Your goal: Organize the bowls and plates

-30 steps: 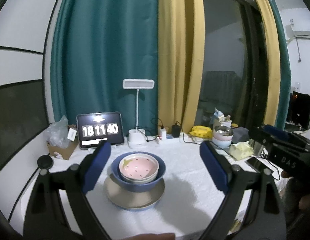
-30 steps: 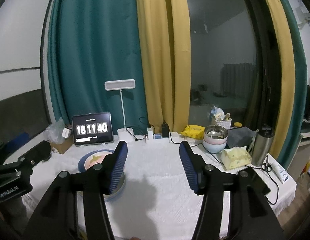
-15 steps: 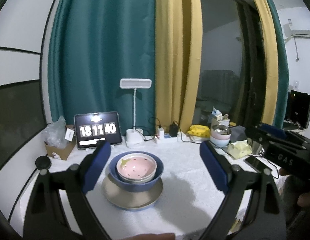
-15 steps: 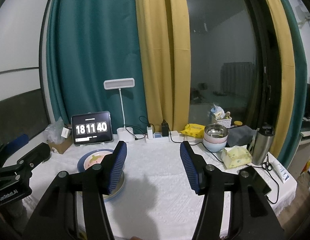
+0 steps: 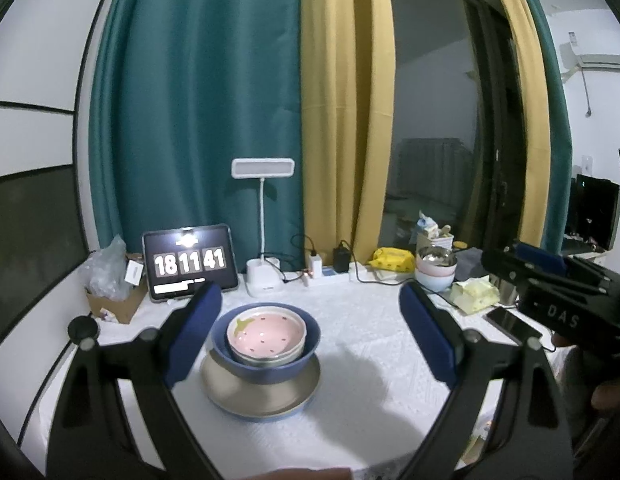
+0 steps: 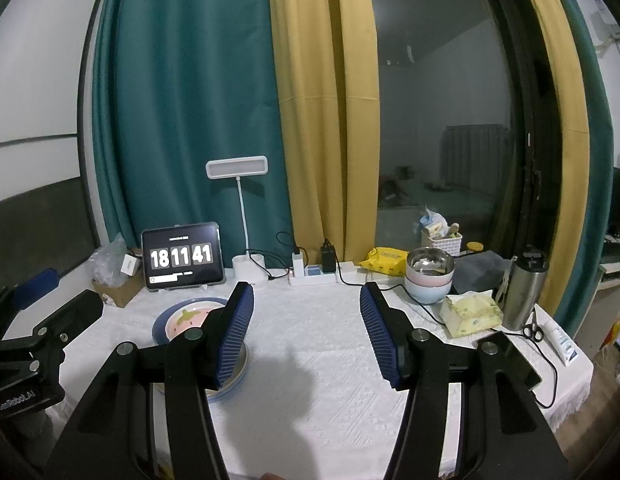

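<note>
— What sort of place is this?

— A lived-in room of a home: floor-length teal and mustard-yellow curtains frame a dark glass sliding door, and a white wall-mounted air conditioner hangs high up.

— And the table?

— A white embossed tablecloth carries a tablet showing a flip clock, a white desk lamp, a white power strip and a steel flask.

A pink strawberry-patterned bowl is sitting upright inside a blue bowl, which is resting on a beige plate, lower centre.
</note>
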